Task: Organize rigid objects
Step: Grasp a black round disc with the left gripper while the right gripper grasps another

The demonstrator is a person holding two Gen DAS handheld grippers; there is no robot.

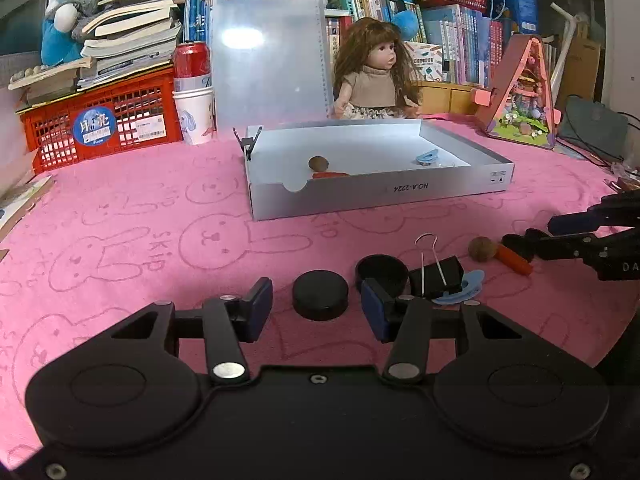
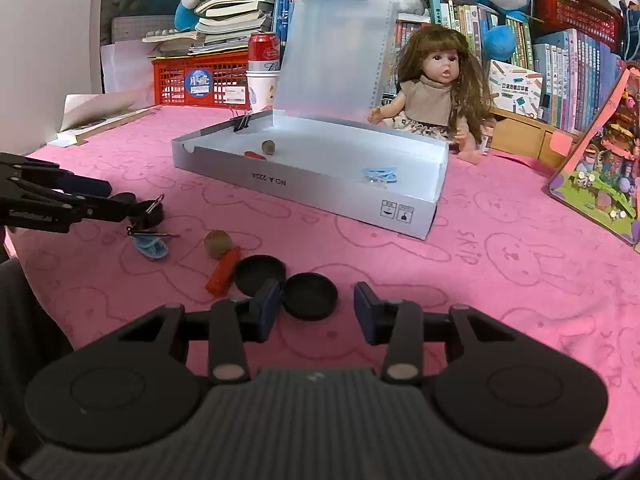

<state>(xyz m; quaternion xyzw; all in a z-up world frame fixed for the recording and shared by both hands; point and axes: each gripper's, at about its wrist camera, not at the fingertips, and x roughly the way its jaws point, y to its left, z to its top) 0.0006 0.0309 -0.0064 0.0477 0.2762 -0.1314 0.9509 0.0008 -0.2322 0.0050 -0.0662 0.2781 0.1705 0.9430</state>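
Left jaws: my left gripper stands apart, low over the pink cloth, its blue pads either side of a black cap. Pink shows between each pad and the cap, so nothing is pinched.
Right jaws: my right gripper is likewise parted around a second black cap. The left pad sits just beside the cap's edge, and the right pad stands clear of it.
Beside the caps: a shallow black dish lies just behind my left cap, and another black dish touches my right one.
Loose pile between my hands: a black binder clip with its wire handles up rests against a blue plastic piece. Further right lie a brown ball and a red-orange stick, touching.
Grey box: the open grey box lies beyond the pile, its clear lid standing upright at the back.
Already in the box: a brown ball and a red piece near the notched corner, and a blue piece towards the far right. A small clip grips the left rim.
Backdrop: a doll sits behind the box, and a red crate stands to the left.
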